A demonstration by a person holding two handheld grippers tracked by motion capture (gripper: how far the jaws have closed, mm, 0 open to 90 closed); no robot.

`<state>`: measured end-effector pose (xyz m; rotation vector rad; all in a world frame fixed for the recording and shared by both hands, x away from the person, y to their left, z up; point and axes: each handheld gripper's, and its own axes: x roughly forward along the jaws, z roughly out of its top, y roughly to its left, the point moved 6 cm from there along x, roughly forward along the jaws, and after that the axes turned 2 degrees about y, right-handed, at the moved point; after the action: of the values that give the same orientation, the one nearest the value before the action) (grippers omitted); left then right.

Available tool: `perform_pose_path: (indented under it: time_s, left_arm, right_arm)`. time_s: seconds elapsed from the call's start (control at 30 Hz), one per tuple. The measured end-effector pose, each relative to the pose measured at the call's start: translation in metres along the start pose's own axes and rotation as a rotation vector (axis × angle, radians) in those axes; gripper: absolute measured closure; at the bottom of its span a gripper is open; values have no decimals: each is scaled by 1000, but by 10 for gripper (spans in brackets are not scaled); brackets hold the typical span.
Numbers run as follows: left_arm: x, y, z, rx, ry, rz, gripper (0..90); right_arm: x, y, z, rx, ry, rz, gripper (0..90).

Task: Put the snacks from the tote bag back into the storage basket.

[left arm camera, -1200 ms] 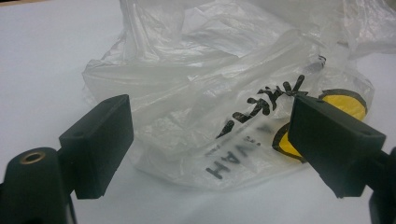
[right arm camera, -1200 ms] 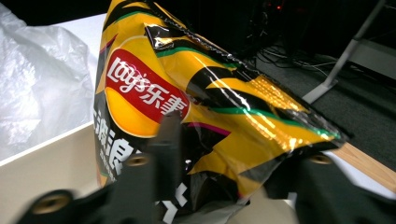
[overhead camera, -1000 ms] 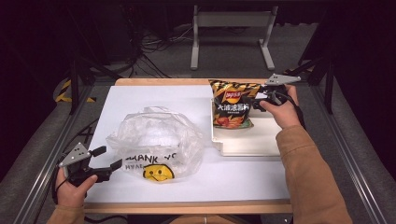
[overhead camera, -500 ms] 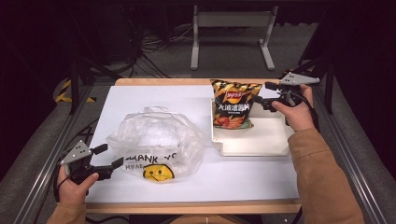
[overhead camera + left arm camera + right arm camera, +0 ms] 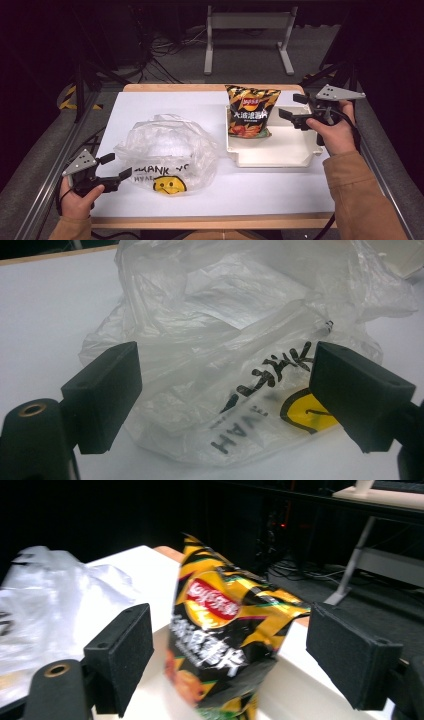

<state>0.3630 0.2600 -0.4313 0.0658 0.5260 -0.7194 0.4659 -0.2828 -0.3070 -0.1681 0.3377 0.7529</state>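
Chip bag [image 5: 251, 111] upright in tray [image 5: 270, 159], just beside released right claw [image 5: 295, 111].

Right gripper [image 5: 227, 655]: its two black foam-faced jaws stand wide apart, nothing held between them. Beyond the gap, a black-and-orange foil crisp bag with a red oval logo [image 5: 225, 645] stands upright, slightly blurred, its base in a shallow white plastic tray [image 5: 305, 690]. At left, a crumpled clear plastic bag [image 5: 45, 615] lies on the white table top [image 5: 145, 575]. Background dark; a grey metal frame leg [image 5: 350, 575] visible upper right.
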Motion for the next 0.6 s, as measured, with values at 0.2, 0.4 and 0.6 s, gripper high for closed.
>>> perform_pose_path:
  time_s: [0.2,0.4,0.6]
  left_arm:
    - [-7,0,3,3,-5,-9,141]
    - [-10,-1,3,0,-22,-27,140]
    - [-13,-3,2,-1,-28,-34,140]
  right_arm:
    - [-19,18,-3,4,-15,50,178]
    - [-38,33,-13,-25,-50,84,162]
    - [-50,41,-32,-26,-64,93,161]
